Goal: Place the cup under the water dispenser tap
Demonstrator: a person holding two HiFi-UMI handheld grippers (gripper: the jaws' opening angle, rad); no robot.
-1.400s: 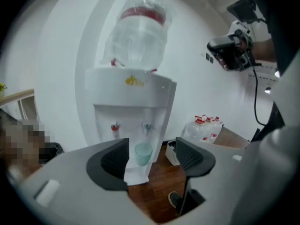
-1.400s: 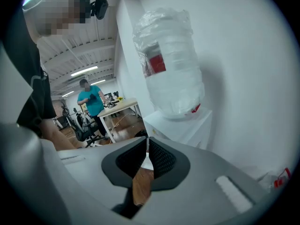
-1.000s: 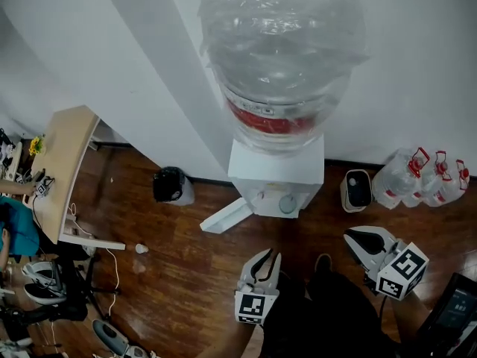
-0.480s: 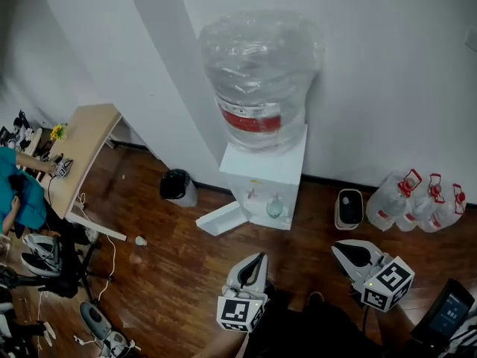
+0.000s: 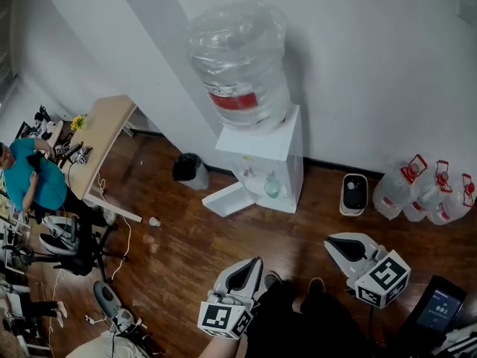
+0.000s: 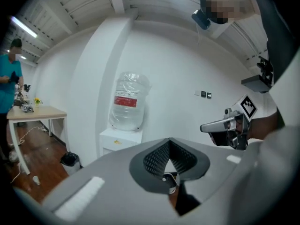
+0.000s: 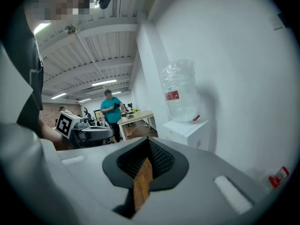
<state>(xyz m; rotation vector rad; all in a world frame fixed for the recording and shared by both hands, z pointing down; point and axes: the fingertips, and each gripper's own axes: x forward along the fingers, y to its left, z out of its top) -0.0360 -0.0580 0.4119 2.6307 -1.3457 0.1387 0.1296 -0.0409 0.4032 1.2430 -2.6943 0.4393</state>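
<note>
The white water dispenser [image 5: 261,151] with its big clear bottle [image 5: 237,62] stands against the wall. A small greenish cup [image 5: 271,187] sits in its recess under the taps. Both grippers hang well back from it over the wood floor. My left gripper [image 5: 252,265] is at the bottom centre; its jaws are opening with nothing between them, and only wall and floor show through the gap [image 6: 169,144]. My right gripper [image 5: 339,246] is to its right. Its jaws stand almost together, a thin strip of floor showing between them [image 7: 147,144], and they are empty.
A black bin [image 5: 188,168] and a white panel [image 5: 229,198] lie left of the dispenser. A white appliance [image 5: 354,193] and several water jugs [image 5: 421,192] stand to its right. A desk [image 5: 100,140], a person in teal [image 5: 33,181] and chairs fill the left side.
The view has pulled back from the dispenser, which now looks smaller and farther. Both grippers have drawn back towards me. The cup stays under the tap.
</note>
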